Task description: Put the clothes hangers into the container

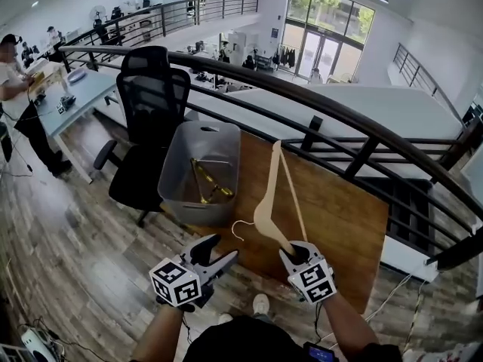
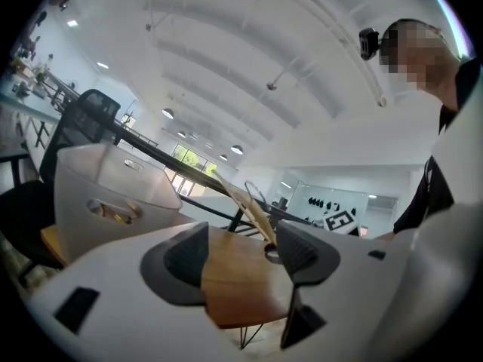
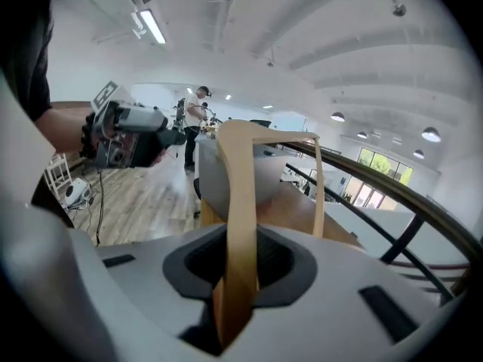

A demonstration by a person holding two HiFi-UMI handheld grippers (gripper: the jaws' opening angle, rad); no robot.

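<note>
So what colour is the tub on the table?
The container is grey; head view shows it best.

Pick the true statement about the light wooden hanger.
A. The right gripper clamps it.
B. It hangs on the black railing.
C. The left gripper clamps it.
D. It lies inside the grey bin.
A: the right gripper has its jaws shut on the wooden hanger, while the left gripper stands open with nothing between its jaws.
</note>
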